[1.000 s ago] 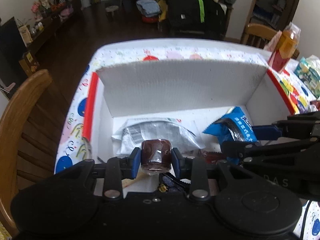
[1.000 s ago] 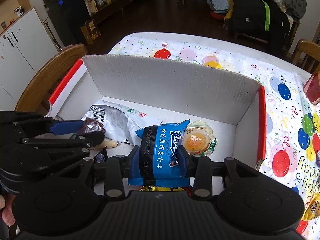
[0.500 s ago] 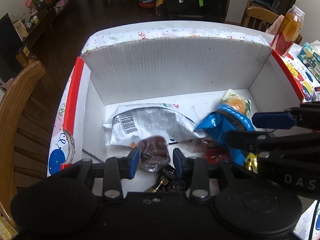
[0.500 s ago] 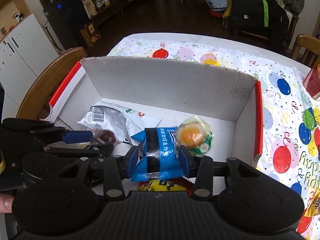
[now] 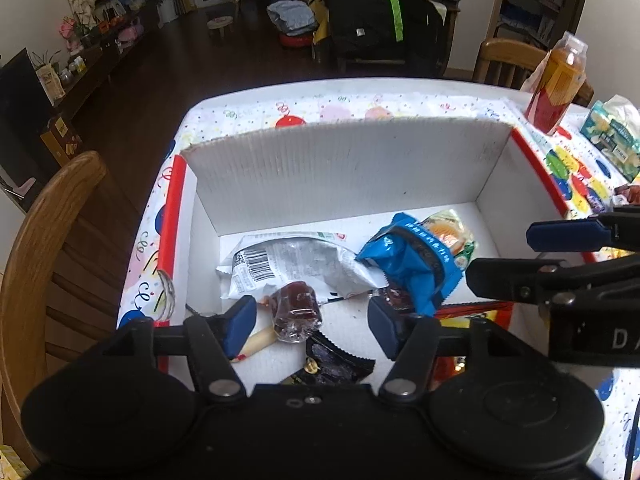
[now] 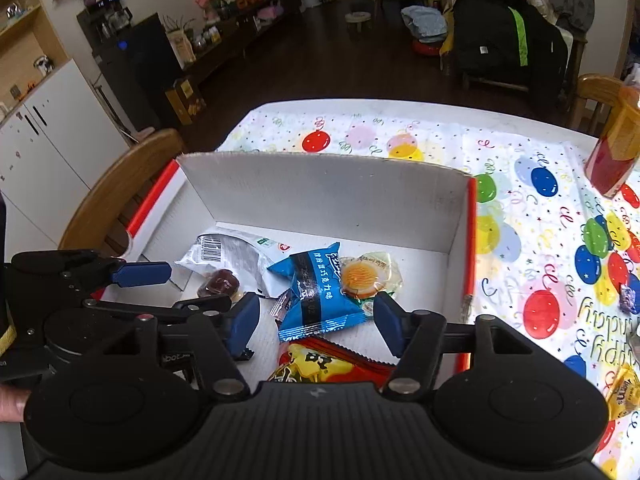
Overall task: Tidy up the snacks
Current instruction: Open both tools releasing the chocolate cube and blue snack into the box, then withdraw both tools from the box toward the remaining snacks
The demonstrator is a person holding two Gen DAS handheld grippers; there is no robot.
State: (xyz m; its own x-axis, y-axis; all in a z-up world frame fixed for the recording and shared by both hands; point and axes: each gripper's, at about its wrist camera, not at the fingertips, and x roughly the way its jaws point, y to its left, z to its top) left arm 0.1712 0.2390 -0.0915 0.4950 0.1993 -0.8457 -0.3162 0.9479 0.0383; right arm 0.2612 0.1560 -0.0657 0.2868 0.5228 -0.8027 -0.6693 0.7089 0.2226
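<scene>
Inside the white cardboard box (image 5: 344, 168) on the balloon-print tablecloth (image 6: 540, 240) lie six snack items that can be counted. One silver packet with a barcode (image 5: 288, 268) lies flat at the left of the floor. One brown wrapped cake (image 5: 297, 312) rests on its near edge. One blue chocolate-flavour packet (image 6: 316, 292) sits in the middle, overlapping one clear-wrapped egg-yolk snack (image 6: 366, 276) to its right. One red and yellow bag (image 6: 316, 364) lies at the near wall, and one dark packet with a serrated edge (image 5: 340, 360) lies near the cake.

Both grippers hang above the box with nothing between their blue pads. The left gripper (image 5: 312, 326) has its fingers spread wide, on either side of the brown cake without touching it. The right gripper (image 6: 316, 322) is likewise spread, just above the blue packet. One orange bottle (image 5: 556, 80) stands beyond the box.
</scene>
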